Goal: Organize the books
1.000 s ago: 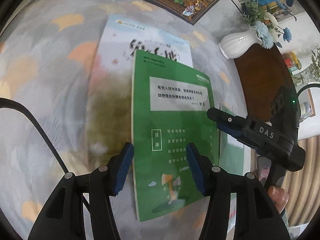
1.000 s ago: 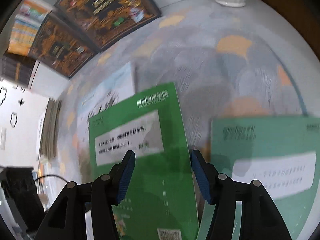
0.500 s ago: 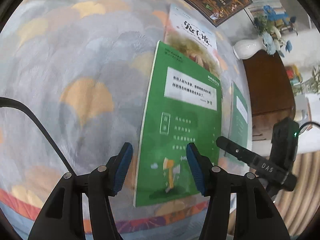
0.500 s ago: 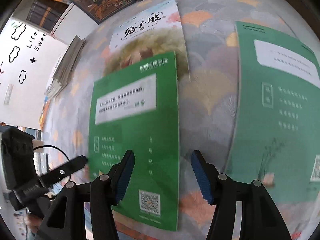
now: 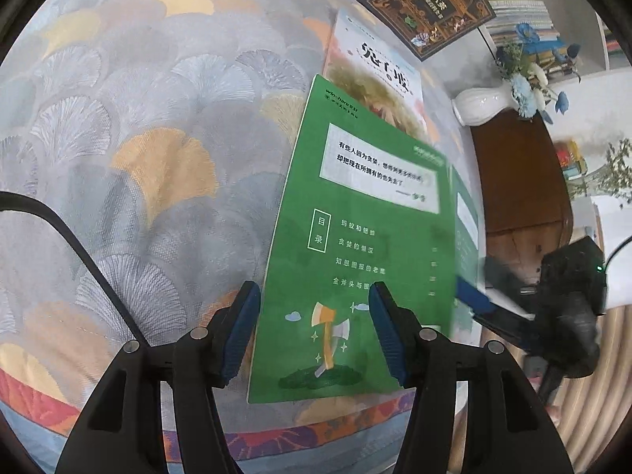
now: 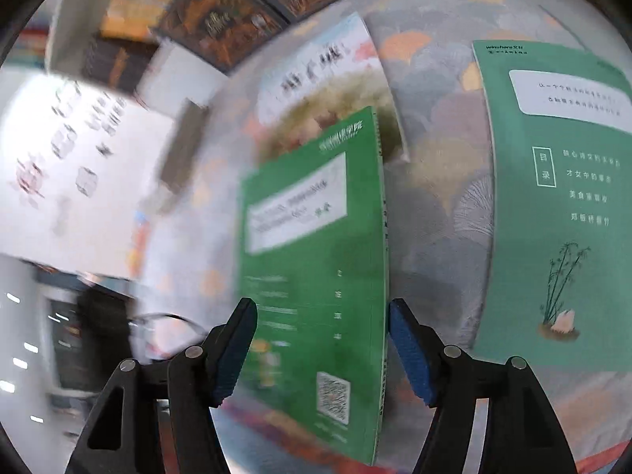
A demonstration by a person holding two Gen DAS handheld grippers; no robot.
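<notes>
Woven cloth (image 5: 158,126) with a matt, finely ribbed fan print. Smooth, faintly glossy paper cover on the green book (image 5: 355,260). Glazed white ceramic on the vase (image 5: 480,104). Polished dark wood on the cabinet top (image 5: 521,181). Matt black plastic fingers (image 5: 201,379) with ridged blue rubbery pads (image 5: 241,331).

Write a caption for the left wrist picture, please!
Open left gripper above a green book that overlaps a white book.
</notes>
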